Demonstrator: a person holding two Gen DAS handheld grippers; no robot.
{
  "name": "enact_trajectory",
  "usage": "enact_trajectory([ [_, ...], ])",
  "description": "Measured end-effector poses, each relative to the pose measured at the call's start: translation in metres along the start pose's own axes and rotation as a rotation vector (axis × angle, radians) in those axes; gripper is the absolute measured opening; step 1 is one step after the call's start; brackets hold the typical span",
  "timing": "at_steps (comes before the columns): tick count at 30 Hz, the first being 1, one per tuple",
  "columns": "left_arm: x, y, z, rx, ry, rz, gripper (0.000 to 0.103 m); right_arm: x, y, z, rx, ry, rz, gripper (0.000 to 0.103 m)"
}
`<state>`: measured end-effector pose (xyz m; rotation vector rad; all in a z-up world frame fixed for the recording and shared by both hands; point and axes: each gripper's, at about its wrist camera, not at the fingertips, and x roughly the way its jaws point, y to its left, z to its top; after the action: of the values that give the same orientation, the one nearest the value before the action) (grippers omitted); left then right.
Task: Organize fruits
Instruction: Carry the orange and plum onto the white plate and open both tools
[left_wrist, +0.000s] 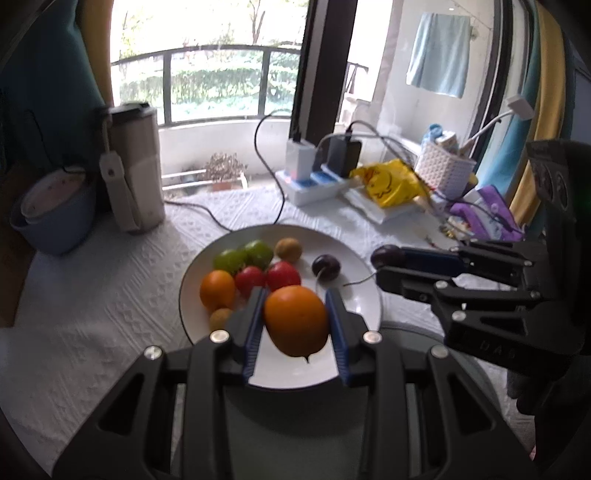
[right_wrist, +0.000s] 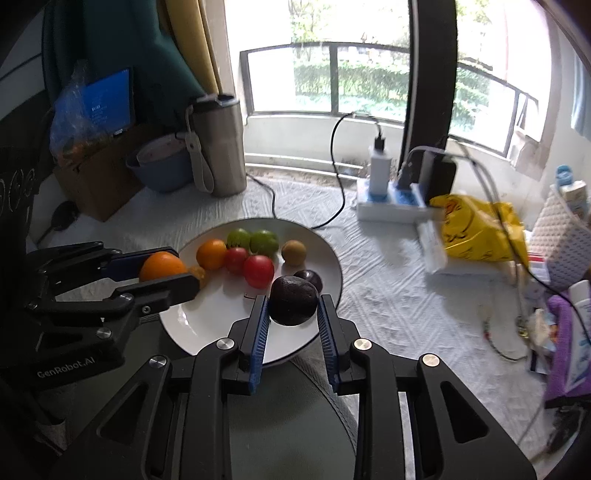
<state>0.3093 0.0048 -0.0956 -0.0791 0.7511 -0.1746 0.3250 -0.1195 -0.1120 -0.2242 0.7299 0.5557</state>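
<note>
A white plate (left_wrist: 354, 299) (right_wrist: 207, 325) on the white cloth holds several fruits: two green ones (left_wrist: 243, 256), two red tomatoes (left_wrist: 282, 275), an orange (left_wrist: 217, 288), two brown kiwis (left_wrist: 289, 249) and a dark plum (left_wrist: 325, 267). My left gripper (left_wrist: 295, 299) is shut on a large orange (left_wrist: 296, 319) just above the plate's near side. My right gripper (right_wrist: 293, 299) is shut on a dark purple plum (right_wrist: 293, 301) over the plate's near right part. In the left wrist view the right gripper (left_wrist: 388, 264) reaches in from the right with that plum (left_wrist: 386, 255).
A steel tumbler (left_wrist: 135, 166) and a blue bowl (left_wrist: 51, 218) stand at the back left. A power strip with chargers (left_wrist: 314, 181), a yellow bag (left_wrist: 388, 182), a white basket (left_wrist: 445, 166) and cables crowd the back right. A brown box (right_wrist: 96, 184) sits at the far left.
</note>
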Motion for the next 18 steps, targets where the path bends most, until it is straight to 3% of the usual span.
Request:
enact_trajectory([
  [9,0.028,0.015,-0.006,-0.02,0.046,0.004,0.034,0.039,0.001,-0.003,-0.016,0.06,0.003,0.029],
  [18,0.037,0.021,-0.008,-0.035,0.072,0.005,0.035,0.05,-0.001,-0.004,-0.011,0.077,0.004,0.029],
])
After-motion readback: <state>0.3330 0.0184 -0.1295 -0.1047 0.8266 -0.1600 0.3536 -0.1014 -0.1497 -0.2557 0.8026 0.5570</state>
